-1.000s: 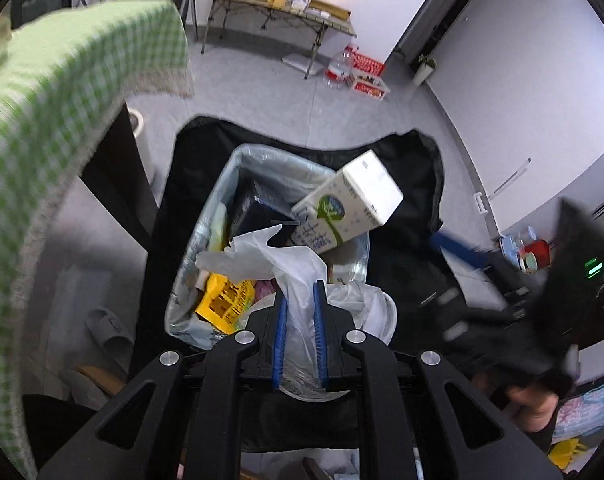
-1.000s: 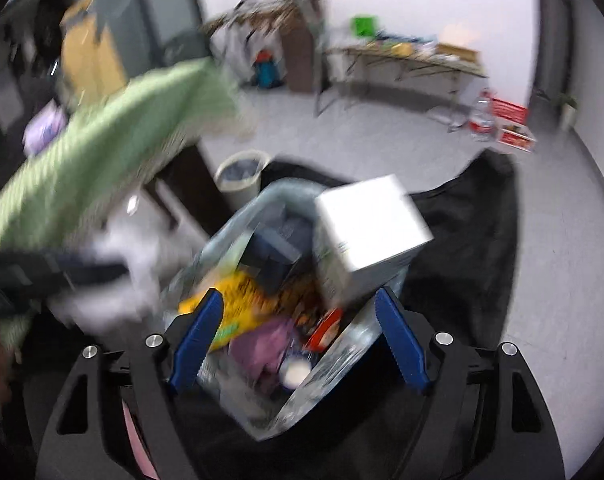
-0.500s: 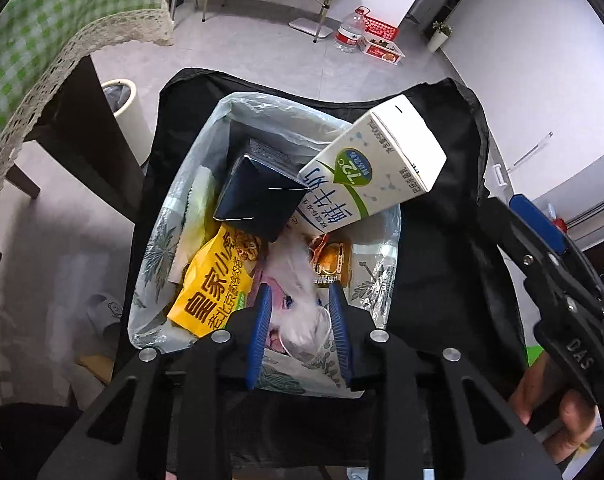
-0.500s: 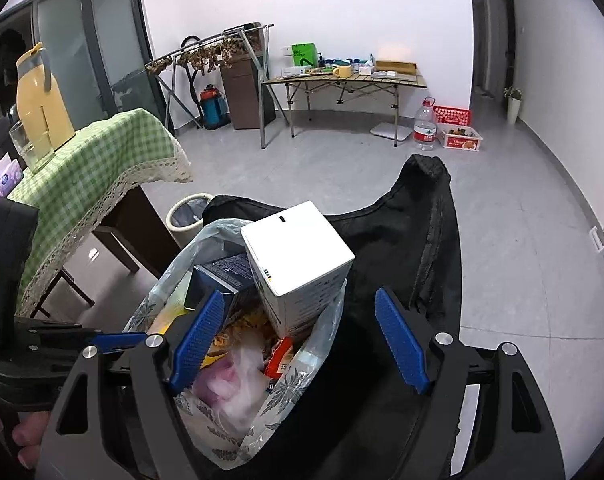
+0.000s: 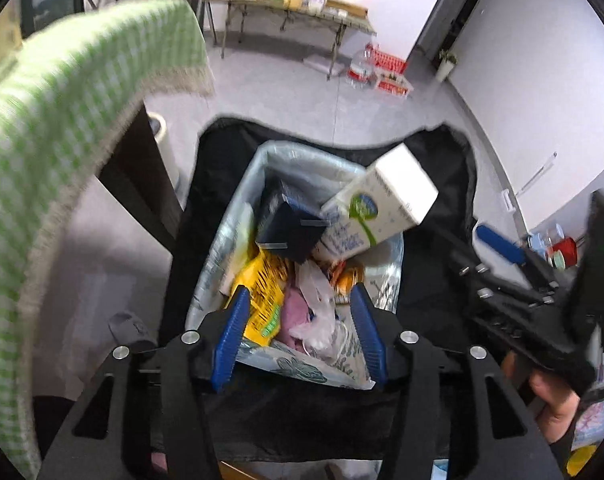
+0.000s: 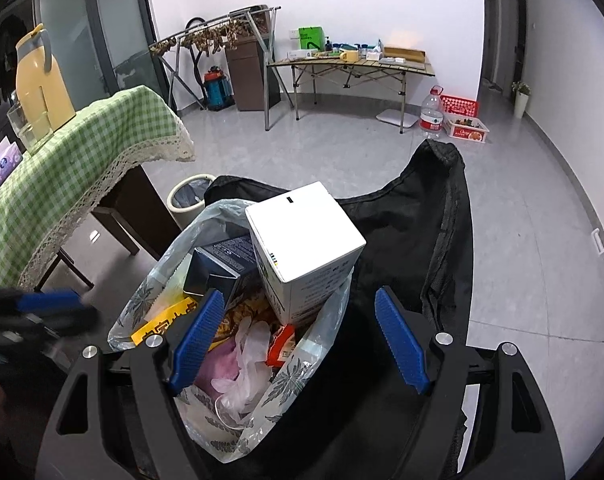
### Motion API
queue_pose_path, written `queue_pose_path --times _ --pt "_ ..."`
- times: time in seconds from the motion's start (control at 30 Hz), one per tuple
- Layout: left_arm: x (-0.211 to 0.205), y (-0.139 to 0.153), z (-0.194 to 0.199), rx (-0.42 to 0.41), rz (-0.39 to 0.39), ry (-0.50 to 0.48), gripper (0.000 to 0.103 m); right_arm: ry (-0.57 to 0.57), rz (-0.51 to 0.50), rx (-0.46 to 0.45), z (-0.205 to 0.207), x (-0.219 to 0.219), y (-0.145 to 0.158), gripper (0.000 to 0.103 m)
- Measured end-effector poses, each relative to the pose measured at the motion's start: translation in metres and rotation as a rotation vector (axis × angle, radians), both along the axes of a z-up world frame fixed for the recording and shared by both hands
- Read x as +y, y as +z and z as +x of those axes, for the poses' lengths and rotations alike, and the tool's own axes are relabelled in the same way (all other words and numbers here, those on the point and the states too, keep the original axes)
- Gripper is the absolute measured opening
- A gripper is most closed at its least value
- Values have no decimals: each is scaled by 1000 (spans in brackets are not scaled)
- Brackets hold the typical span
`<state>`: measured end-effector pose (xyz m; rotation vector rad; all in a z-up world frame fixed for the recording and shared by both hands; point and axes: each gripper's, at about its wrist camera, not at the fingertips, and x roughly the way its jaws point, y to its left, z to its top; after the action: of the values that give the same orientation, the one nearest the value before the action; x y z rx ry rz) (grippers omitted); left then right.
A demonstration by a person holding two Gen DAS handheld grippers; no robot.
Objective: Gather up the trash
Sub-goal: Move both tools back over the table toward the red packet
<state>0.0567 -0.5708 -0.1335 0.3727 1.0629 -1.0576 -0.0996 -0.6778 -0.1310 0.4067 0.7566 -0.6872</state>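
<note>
A clear printed trash bag (image 5: 211, 276) (image 6: 141, 296) sits open on a black fabric seat (image 5: 434, 280) (image 6: 406, 232). Inside are a white milk carton (image 5: 378, 208) (image 6: 306, 240), a dark blue box (image 5: 289, 228) (image 6: 217, 260), a yellow snack packet (image 5: 261, 292) (image 6: 157, 328) and a crumpled white plastic wrap (image 5: 318, 304) (image 6: 245, 360). My left gripper (image 5: 299, 320) hovers over the bag's near rim. Its jaws are opening, and the wrap lies loose below them, not pressed. My right gripper (image 6: 297, 340) stands open above the bag, holding nothing.
A table with a green checked cloth (image 5: 61, 120) (image 6: 81, 152) stands left of the bag, with a yellow jug (image 6: 41, 80) on it. A small white bin (image 6: 189, 196) is beside it. A folding table (image 6: 350, 64) and a water bottle (image 6: 432, 114) stand at the far wall.
The left gripper let go of the white plastic wrap, which now lies in the bag, and its jaws spread wider. The left view dipped toward the bag, then pulled back.
</note>
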Motion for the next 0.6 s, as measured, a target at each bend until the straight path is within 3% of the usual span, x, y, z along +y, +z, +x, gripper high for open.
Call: queue_pose_path --times 0.07,0.13,0.27,0.6 --pt "9 15 1 -22 -31 7 51 5 10 10 1 -1 0 75" --pt "20 34 2 -49 -79 16 66 14 28 26 2 -1 0 75" --pt "50 70 3 -110 -153 34 69 24 33 12 4 5 15 75" --pt "149 158 8 -225 -335 157 85 145 -172 -85 40 61 110 75"
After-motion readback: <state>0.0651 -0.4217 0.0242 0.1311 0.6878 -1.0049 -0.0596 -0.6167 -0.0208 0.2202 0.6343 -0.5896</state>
